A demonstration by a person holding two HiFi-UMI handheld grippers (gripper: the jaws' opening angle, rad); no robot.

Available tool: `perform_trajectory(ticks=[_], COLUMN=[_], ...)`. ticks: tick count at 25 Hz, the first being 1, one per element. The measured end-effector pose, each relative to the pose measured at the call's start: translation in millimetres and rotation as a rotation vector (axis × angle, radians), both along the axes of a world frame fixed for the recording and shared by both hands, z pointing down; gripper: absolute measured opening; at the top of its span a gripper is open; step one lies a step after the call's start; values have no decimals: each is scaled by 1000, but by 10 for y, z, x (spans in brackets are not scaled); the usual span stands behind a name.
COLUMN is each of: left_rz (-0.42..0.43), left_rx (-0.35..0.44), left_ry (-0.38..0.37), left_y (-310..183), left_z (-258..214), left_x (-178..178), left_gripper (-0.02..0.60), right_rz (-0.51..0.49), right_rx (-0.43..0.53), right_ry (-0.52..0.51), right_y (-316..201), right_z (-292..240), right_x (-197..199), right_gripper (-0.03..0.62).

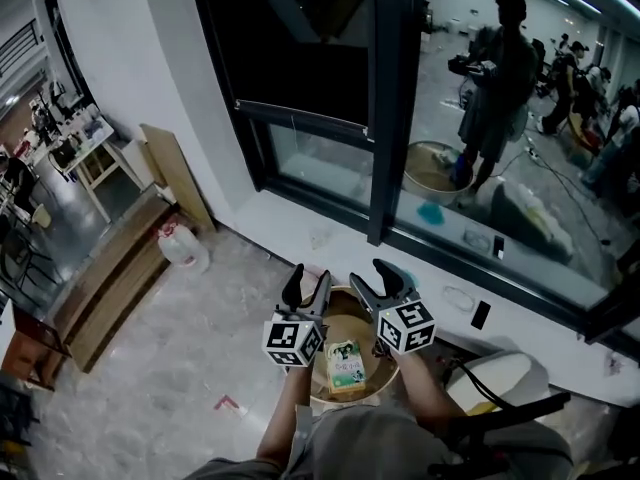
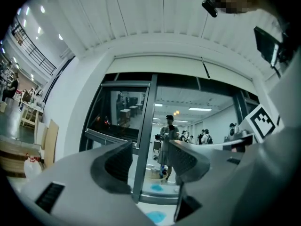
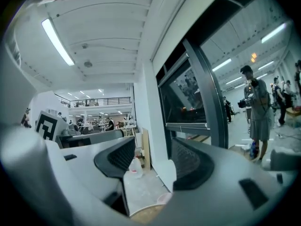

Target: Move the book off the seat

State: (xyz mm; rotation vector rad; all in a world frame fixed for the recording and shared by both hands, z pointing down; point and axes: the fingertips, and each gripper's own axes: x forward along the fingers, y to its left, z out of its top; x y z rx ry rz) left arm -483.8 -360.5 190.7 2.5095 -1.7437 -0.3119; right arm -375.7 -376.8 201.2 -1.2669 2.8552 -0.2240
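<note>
Two grippers are up high in front of the window (image 1: 390, 118), and both are empty. On the left, the left gripper (image 1: 307, 280) has its jaws apart with nothing between them. In the middle, lower down, the book (image 1: 346, 365) with a green and white cover lies flat on the round wooden seat (image 1: 345, 320). On the right, the right gripper (image 1: 372, 273) has its jaws apart too and holds nothing. The book is not picked up yet, so the job looks barely begun. Next, I think a gripper must go down to the book, close on its edge, and lift it away.
</note>
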Motion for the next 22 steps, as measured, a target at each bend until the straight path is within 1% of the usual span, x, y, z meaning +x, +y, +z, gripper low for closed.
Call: perform_trajectory(ticks=[4, 13, 16, 19, 20, 22], left_rz=[13, 23, 29, 9, 2, 7], left_rx=[0, 0, -5, -18, -16, 4], left_ry=[8, -11, -39, -78, -72, -13], left_y=[-36, -135, -167, -179, -177, -161], left_z=[-13, -81, -68, -15, -4, -22], left_x=[113, 114, 149, 160, 145, 100], left_gripper=[232, 232, 231, 229, 226, 221], right_rz=[-2, 1, 6, 15, 18, 18], right_rx=[0, -8, -12, -20, -23, -25], right_ry=[5, -16, -20, -29, -32, -35], right_y=[-51, -136, -156, -173, -176, -184], right_z=[-16, -59, -43, -3, 13, 29], right_x=[43, 20, 46, 97, 108, 111], right_gripper=[228, 225, 225, 225, 225, 225])
